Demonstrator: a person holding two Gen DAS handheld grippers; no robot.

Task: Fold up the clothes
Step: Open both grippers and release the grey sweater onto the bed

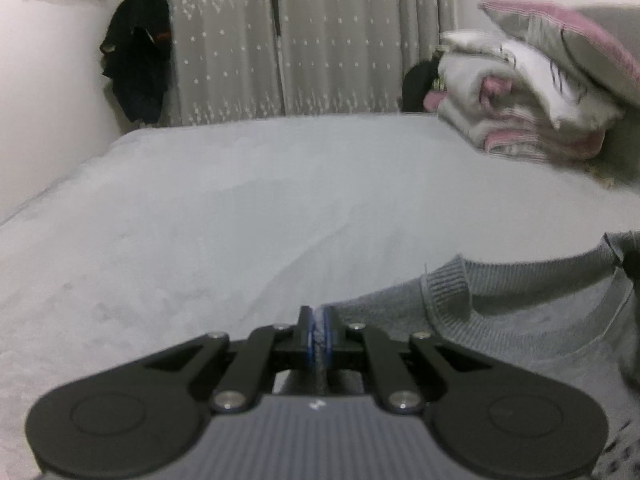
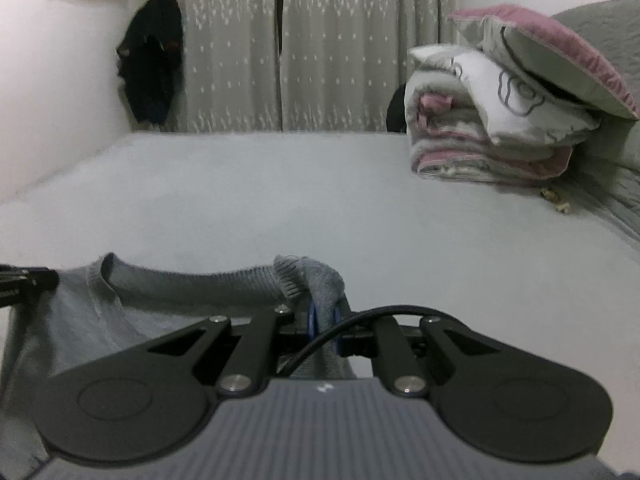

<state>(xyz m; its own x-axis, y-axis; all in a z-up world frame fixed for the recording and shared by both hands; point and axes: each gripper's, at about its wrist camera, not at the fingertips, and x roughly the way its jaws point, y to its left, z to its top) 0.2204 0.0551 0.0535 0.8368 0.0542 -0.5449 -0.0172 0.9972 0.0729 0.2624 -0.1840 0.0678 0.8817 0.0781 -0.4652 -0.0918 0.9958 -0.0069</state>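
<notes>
A grey knit sweater [image 1: 532,320] with a ribbed round collar hangs stretched between the two grippers, above a pale grey bed [image 1: 240,200]. My left gripper [image 1: 319,322] is shut on the sweater's left shoulder edge, a thin strip of cloth showing between its blue pads. In the right wrist view the sweater [image 2: 100,312] spreads to the left, and my right gripper [image 2: 325,320] is shut on a bunched fold of it by the collar end. The left gripper's black tip [image 2: 28,280] shows at that view's left edge.
A stack of folded white and pink bedding [image 2: 492,136] with a pillow on top sits at the bed's far right. Grey starred curtains [image 2: 320,40] hang behind the bed. A dark garment [image 2: 154,60] hangs in the left corner by the white wall.
</notes>
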